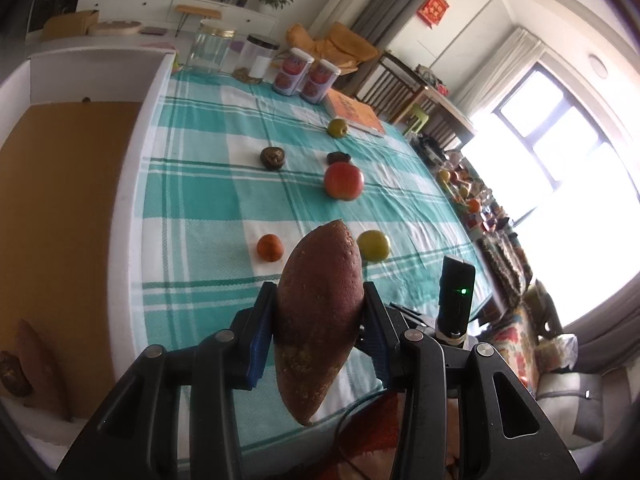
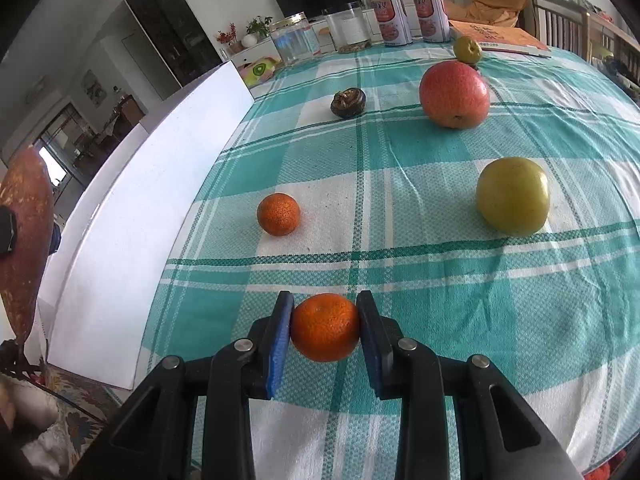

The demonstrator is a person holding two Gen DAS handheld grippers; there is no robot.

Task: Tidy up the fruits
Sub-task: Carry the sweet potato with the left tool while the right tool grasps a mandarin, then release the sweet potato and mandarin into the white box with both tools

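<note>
- White-walled box with a tan cardboard floor [image 1: 132,184], hard against the table's left edge. One sweet potato and a dark lump already lie at its near end, so probably the sorting bin.
- Left gripper [image 1: 320,316]: clenched on a long reddish-brown sweet potato [image 1: 320,320], gripped across its thick middle, tips free, lifted clear of the teal-and-white checked tablecloth [image 1: 192,200]. My guess is it goes into the box.
- Loose on the cloth: small orange mandarin [image 2: 278,214], dark wrinkled round fruit [image 2: 348,102], large red-orange apple-like fruit [image 2: 454,94], yellow-green round fruit [image 2: 513,196], a smaller green one [image 2: 467,49] far back.
- Right gripper [image 2: 325,328]: blue pads squeezing a second orange mandarin [image 2: 325,328] at its widest girth, low over the cloth; cannot tell if it is lifted.
- No earlier frame given; nothing to compare.
</note>
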